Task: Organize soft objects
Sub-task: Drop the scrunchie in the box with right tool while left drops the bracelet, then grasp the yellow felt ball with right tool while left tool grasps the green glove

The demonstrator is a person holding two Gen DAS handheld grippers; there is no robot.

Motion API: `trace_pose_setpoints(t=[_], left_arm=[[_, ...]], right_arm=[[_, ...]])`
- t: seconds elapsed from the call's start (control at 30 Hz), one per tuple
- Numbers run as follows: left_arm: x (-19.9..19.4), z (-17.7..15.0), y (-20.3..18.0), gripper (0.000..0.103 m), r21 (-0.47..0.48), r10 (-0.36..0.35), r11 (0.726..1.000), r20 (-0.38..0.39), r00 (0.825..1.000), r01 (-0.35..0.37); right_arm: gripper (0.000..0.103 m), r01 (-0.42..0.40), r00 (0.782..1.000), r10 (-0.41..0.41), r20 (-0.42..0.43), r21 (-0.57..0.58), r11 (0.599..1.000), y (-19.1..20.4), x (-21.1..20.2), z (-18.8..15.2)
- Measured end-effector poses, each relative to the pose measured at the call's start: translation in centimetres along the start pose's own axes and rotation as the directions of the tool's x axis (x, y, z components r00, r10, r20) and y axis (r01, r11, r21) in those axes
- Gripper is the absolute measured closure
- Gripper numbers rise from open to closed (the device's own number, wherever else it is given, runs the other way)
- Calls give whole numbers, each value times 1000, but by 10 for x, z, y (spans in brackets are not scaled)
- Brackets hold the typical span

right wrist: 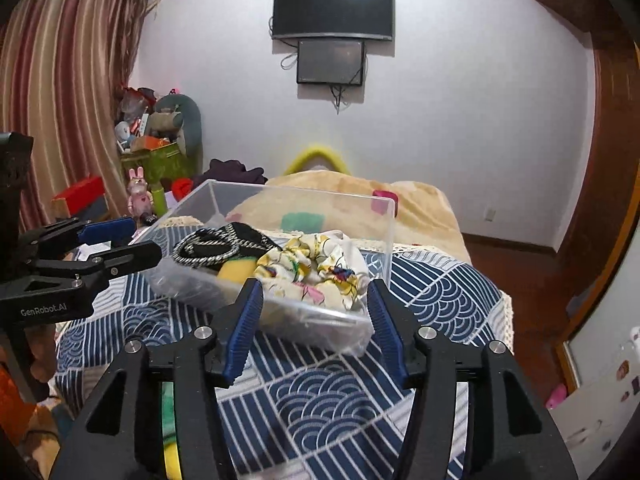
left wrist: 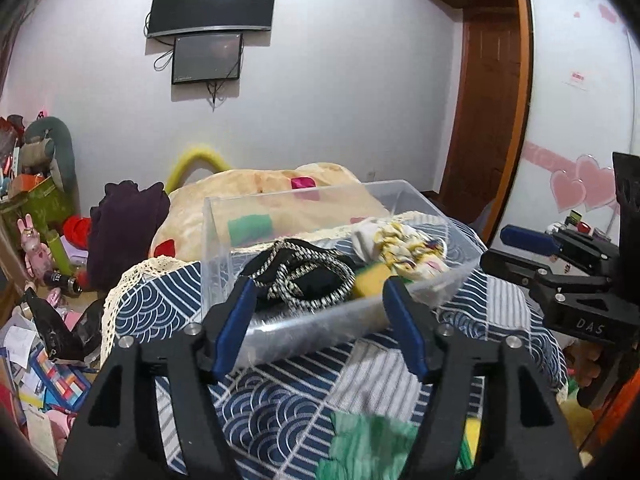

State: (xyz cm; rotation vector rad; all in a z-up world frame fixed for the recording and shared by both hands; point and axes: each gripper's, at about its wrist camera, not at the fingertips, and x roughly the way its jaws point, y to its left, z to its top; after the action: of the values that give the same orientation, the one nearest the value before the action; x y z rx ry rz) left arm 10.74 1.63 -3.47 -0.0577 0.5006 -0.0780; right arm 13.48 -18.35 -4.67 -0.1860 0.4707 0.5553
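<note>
A clear plastic bin (left wrist: 224, 248) (right wrist: 384, 236) stands on a blue and white patterned cloth (left wrist: 280, 400) (right wrist: 320, 392). Inside lie a black and white woven item (left wrist: 304, 276) (right wrist: 216, 244), a yellow sponge (left wrist: 370, 280) (right wrist: 236, 270) and a floral cloth (left wrist: 404, 244) (right wrist: 316, 268). My left gripper (left wrist: 320, 332) is open and empty, just in front of the bin. My right gripper (right wrist: 316, 328) is open and empty, at the bin's near wall. A green cloth (left wrist: 368, 444) lies below the left gripper. Each gripper shows in the other's view, the right one (left wrist: 532, 256) and the left one (right wrist: 108, 240).
A beige blanket (left wrist: 248, 196) (right wrist: 420, 208) lies behind the bin. Dark purple clothing (left wrist: 124, 224) and cluttered toys and boxes (left wrist: 40, 216) (right wrist: 156, 148) stand at the left. A wooden door (left wrist: 480, 112) is at the right. Papers litter the floor (left wrist: 28, 364).
</note>
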Motion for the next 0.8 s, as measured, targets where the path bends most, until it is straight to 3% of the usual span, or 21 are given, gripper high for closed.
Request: trace_pose_setpoints(t=[0.23, 0.47, 0.8], left_arm=[[-16, -20, -6, 18, -31, -25, 999, -27, 999, 24], [-16, -53, -3, 18, -66, -16, 998, -107, 994, 8], [-3, -96, -9, 18, -81, -37, 997, -247, 968, 18]], right_arm=[[42, -27, 999, 27, -18, 1, 1000, 13, -17, -20], [42, -91, 991, 91, -96, 7, 996, 30, -14, -47], [42, -185, 955, 197, -220, 74, 980, 41, 1, -87]])
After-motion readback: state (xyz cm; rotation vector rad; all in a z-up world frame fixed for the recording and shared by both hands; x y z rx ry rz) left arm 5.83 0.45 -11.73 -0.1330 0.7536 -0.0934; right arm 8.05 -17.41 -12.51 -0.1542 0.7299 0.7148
